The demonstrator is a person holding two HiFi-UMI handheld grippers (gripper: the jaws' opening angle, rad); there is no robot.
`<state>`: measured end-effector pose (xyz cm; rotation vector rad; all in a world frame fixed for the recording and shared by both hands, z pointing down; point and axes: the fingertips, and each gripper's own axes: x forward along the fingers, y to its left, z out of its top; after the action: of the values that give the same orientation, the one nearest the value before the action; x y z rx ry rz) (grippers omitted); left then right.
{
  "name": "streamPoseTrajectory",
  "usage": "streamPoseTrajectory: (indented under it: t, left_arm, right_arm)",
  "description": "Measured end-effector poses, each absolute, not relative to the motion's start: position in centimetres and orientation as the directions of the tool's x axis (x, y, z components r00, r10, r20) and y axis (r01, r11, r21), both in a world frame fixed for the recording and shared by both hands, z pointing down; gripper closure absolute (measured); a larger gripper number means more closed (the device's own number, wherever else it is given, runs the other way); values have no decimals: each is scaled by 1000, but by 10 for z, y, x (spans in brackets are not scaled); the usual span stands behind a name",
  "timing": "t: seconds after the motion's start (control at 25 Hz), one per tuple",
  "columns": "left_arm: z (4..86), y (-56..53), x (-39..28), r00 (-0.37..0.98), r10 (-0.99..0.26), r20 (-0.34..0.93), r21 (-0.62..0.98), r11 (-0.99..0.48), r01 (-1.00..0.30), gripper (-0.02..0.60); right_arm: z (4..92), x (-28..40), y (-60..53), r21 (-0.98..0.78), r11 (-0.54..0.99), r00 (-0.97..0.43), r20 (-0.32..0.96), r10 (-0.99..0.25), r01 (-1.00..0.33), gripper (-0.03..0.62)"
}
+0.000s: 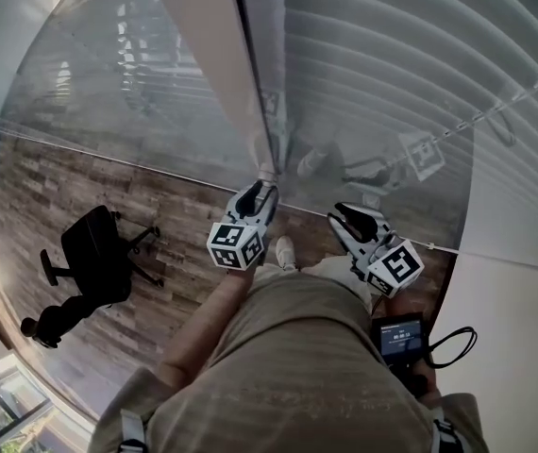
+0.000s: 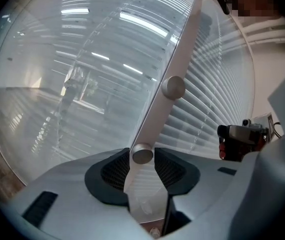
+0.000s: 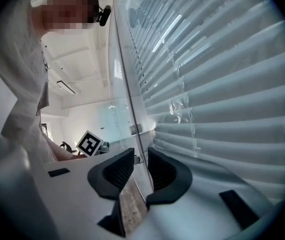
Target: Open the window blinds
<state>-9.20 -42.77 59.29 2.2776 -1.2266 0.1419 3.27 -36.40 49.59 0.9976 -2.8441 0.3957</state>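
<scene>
Blinds (image 1: pixel 392 55) hang shut, just right of the post (image 2: pixel 177 64). Left gripper (image 1: pixel 261 192) has its jaws apart round the lower knob (image 2: pixel 142 154), not pinching it. My guess is that knob is the tilt control. Right gripper (image 3: pixel 140 156) waits nearby, jaws apart, holding nothing.

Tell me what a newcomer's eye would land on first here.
Closed white blinds fill the head view's upper right. A pale bar with round metal studs rises between the left tool's jaws. A black office chair stands on the wood floor at lower left.
</scene>
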Motion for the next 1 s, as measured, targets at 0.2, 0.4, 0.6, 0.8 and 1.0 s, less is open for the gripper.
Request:
streamPoseTrajectory:
  t: [0.2, 0.4, 0.6, 0.8, 1.0]
  left_arm:
    - [595, -425, -91, 584, -731, 353, 398, -448, -801, 431]
    - [593, -428, -93, 577, -731, 364, 398, -438, -806, 433]
    - [600, -426, -97, 562, -725, 398, 375, -431, -821, 443]
    - [603, -424, -97, 571, -720, 393, 414, -416, -810, 446]
    - [600, -423, -100, 599, -701, 387, 493, -392, -777, 446]
  right_arm:
    - [503, 29, -358, -225, 758, -791, 188, -583, -612, 503]
    - [496, 24, -357, -204, 776, -802, 183, -569, -597, 503]
    - [502, 26, -349, -204, 765, -792, 183, -583, -610, 503]
    - [507, 31, -344, -194, 755, -780, 185, -598, -626, 503]
    - [505, 29, -340, -194, 750, -774, 181, -606, -633, 503]
